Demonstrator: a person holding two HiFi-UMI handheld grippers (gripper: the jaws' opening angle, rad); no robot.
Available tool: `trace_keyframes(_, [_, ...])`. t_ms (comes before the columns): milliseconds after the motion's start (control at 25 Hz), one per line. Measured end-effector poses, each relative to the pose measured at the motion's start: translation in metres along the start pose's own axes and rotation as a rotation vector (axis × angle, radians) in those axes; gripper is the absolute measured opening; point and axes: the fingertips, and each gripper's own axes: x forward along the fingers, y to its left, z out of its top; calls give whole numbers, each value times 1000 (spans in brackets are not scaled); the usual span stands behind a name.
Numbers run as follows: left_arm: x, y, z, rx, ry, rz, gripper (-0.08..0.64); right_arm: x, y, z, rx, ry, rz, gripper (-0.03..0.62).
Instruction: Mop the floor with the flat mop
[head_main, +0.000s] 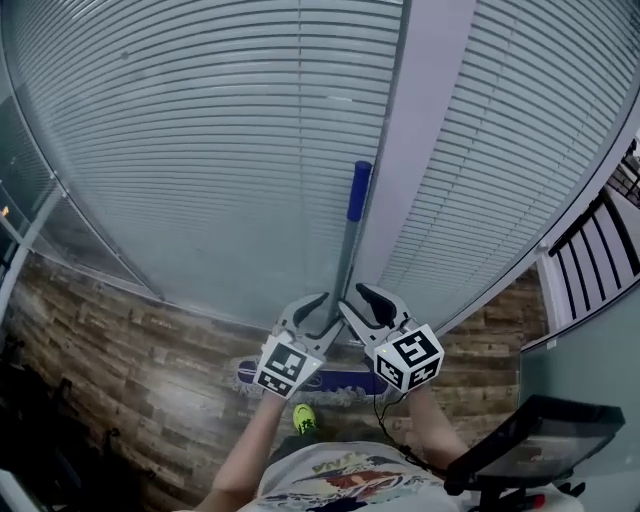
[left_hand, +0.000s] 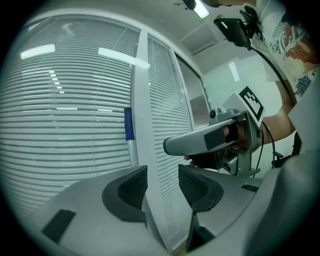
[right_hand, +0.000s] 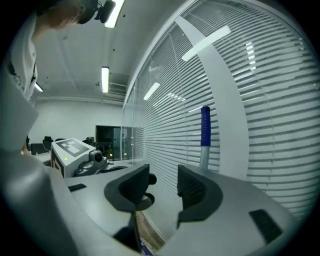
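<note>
The left hand-held gripper (head_main: 318, 315) and the right hand-held gripper (head_main: 362, 308) sit side by side. Both are released, jaws apart with nothing between them. Just beyond them, passing between the two, stands the flat mop with silver pole and blue grip (head_main: 346, 250). Neither gripper holds it. Its head lies on the brown wood-plank floor (head_main: 130, 350) below them. Farther off, the pole leans at the pale grey window post (head_main: 420, 130) between white slatted blinds (head_main: 200, 150).

Looks like an office: long glazed walls hung with horizontal slatted blinds (head_main: 200, 150), a pale pillar (head_main: 425, 120) between them, wood-plank flooring (head_main: 120, 340), fluorescent ceiling strip lights (right_hand: 105, 79), and a glass partition (right_hand: 129, 125) running down a corridor
</note>
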Motion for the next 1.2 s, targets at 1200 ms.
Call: trace_keyframes(1200, [171, 88, 22, 12, -4, 99, 123, 93, -139, 74, -74, -127, 168, 169])
